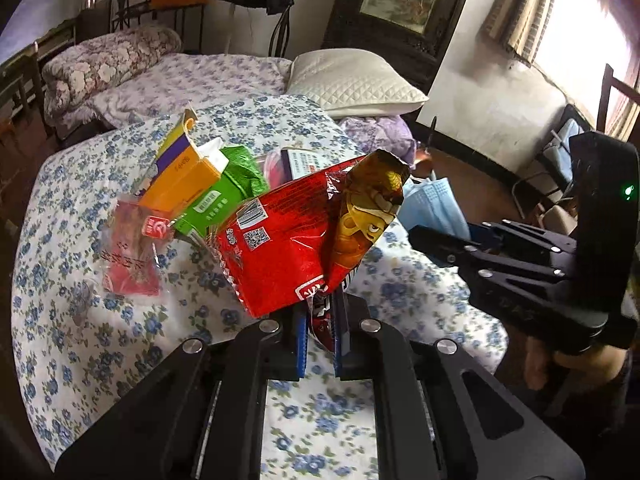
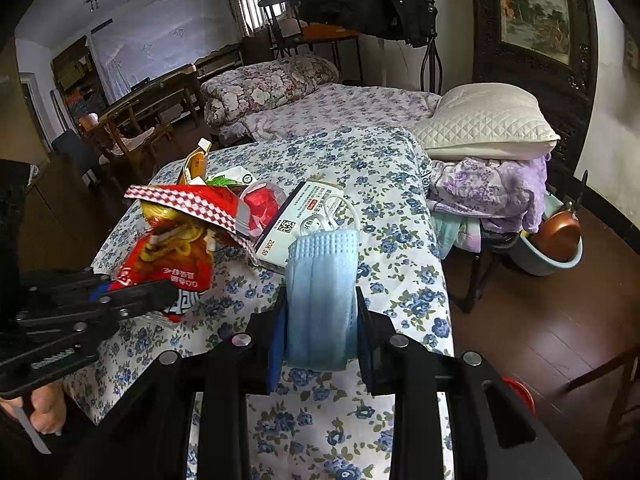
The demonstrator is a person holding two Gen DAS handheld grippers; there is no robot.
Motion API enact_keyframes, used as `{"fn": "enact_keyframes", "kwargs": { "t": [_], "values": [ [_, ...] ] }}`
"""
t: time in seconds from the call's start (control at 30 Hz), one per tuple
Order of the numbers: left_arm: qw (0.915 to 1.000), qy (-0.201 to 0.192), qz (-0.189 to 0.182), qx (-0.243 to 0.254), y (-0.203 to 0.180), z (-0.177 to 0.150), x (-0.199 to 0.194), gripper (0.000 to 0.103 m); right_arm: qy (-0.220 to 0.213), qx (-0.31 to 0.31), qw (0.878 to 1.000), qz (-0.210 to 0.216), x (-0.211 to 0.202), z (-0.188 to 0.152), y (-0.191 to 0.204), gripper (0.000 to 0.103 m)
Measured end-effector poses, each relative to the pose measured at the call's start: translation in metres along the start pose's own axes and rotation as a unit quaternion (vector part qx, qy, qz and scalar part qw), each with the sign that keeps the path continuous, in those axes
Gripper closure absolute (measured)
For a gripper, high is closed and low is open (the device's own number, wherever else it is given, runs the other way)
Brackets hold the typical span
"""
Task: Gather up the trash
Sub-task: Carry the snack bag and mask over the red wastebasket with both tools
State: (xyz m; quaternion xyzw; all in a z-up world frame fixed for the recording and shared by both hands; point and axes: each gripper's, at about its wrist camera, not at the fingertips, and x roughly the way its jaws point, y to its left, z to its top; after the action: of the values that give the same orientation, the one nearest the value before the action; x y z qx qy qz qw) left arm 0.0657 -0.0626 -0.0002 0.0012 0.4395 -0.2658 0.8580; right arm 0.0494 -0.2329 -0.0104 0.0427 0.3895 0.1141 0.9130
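Covering the table (image 1: pixel 120 360) under both grippers, a floral cloth carries cartons (image 1: pixel 192 184) and wrappers beyond the fingers. Left gripper (image 1: pixel 320 332) pinches a red snack bag (image 1: pixel 288 240), lifted. Right gripper (image 2: pixel 320 332) clamps a blue mask (image 2: pixel 320 280).

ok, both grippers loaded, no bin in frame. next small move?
Probably lift both clear of the bed and carry them off. The left gripper is shut on the red snack bag, the right gripper is shut on the blue face mask, and neither can take the orange carton or green pack left there.
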Motion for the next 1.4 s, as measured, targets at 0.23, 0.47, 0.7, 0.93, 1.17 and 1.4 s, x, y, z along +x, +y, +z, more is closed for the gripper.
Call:
{"fn": "enact_keyframes", "kwargs": {
  "t": [0.23, 0.47, 0.7, 0.93, 1.17, 1.4],
  "values": [
    [0.9999, 0.013, 0.001, 0.002, -0.021, 0.006, 0.006, 0.093, -0.006, -0.001, 1.000, -0.012, -0.013, -0.003, -0.005, 0.073],
    [0.9998, 0.017, -0.007, 0.012, -0.051, 0.010, 0.014, 0.093, -0.010, 0.026, 0.999, -0.023, -0.033, -0.015, -0.034, 0.073],
    [0.9987, 0.037, -0.005, 0.034, -0.079, 0.010, 0.033, 0.093, -0.013, 0.062, 0.997, -0.040, -0.055, -0.044, -0.077, 0.073],
    [0.9976, 0.048, -0.014, 0.049, -0.106, 0.009, 0.047, 0.093, -0.016, 0.116, 0.992, -0.050, -0.066, -0.072, -0.120, 0.073],
    [0.9935, 0.071, -0.054, 0.072, -0.152, 0.006, 0.067, 0.093, -0.021, 0.158, 0.985, -0.067, -0.075, -0.099, -0.162, 0.073],
    [0.9807, 0.125, -0.077, 0.129, -0.219, -0.006, 0.110, 0.093, 0.027, 0.203, 0.973, -0.111, -0.057, -0.146, -0.227, 0.073]
  ]
}}
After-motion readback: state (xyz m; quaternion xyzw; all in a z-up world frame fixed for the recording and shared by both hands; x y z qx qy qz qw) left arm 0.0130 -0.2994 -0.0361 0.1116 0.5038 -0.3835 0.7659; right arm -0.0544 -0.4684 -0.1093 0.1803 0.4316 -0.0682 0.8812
